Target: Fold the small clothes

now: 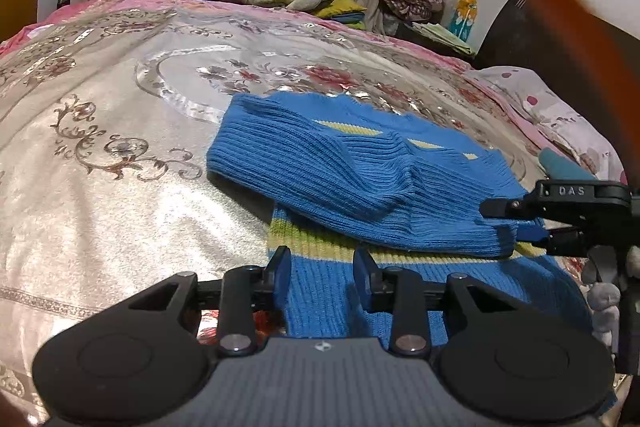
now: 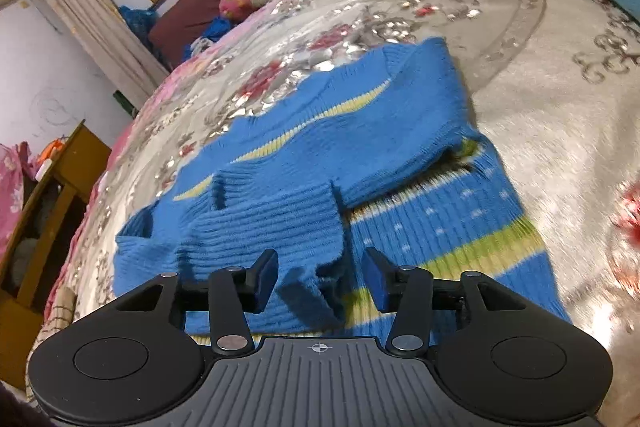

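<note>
- We work on a bed (image 1: 100, 155) with a floral cover, window and pillows beyond
- The blue sweater (image 1: 360, 183) lies flat mid-bed, both sleeves folded across its chest
- Our left gripper (image 1: 322, 277) stands parted over the hem, pads clear of the knit
- Our right gripper (image 2: 320, 277) is likewise released, a sleeve cuff loose between its jaws
- We judge the knit soft, light and floppy; best pinched at the hem corners, both layers together

Ribbed knit sweater (image 1: 360, 179), glossy bedspread (image 1: 120, 131)
</note>
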### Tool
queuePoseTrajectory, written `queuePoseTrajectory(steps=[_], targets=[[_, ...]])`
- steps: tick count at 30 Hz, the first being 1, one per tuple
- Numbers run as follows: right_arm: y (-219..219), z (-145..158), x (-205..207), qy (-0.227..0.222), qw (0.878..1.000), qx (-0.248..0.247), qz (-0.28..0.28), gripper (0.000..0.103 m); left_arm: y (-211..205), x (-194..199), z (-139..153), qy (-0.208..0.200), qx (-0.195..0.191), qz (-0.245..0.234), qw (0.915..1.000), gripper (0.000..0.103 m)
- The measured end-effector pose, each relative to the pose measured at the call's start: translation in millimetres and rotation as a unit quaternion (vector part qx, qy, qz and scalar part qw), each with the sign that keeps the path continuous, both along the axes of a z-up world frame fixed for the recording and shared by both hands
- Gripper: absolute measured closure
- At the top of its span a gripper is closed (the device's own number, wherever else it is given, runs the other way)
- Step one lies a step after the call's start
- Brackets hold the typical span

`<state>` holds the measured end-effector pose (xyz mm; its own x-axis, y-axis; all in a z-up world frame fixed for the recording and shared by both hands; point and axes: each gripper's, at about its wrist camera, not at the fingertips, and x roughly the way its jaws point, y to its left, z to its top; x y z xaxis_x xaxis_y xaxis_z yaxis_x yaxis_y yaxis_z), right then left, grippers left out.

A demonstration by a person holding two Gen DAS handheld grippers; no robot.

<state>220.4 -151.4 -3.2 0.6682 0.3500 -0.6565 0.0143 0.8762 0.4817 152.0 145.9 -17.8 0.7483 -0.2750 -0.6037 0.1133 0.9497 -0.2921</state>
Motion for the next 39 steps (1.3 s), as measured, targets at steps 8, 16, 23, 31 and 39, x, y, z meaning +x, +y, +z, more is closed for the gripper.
queuePoseTrajectory(steps=[8, 16, 23, 31, 39], targets=[[13, 0, 16, -0.010, 1.000, -0.012, 0.021, 0.066, 2, 3, 8, -0.011, 0.005, 0.007, 0.9999, 0.062], [-8, 27, 15, -0.017, 0.998, 0.044, 0.040, 0.097, 4, 12, 22, -0.032, 0.024, 0.012, 0.9991, 0.060], [-16, 106, 29, -0.115, 0.991, 0.046, 0.058, 0.097, 0, 24, 41, -0.066, 0.028, 0.010, 0.9974, 0.055], [-55, 86, 63, -0.080, 0.997, -0.008, 0.001, 0.097, -13, 53, 29, -0.053, 0.035, 0.002, 0.9979, 0.049], [-74, 49, 71, -0.017, 0.999, 0.009, -0.032, 0.097, -20, 69, 16, -0.036, 0.082, 0.004, 0.9960, 0.049]])
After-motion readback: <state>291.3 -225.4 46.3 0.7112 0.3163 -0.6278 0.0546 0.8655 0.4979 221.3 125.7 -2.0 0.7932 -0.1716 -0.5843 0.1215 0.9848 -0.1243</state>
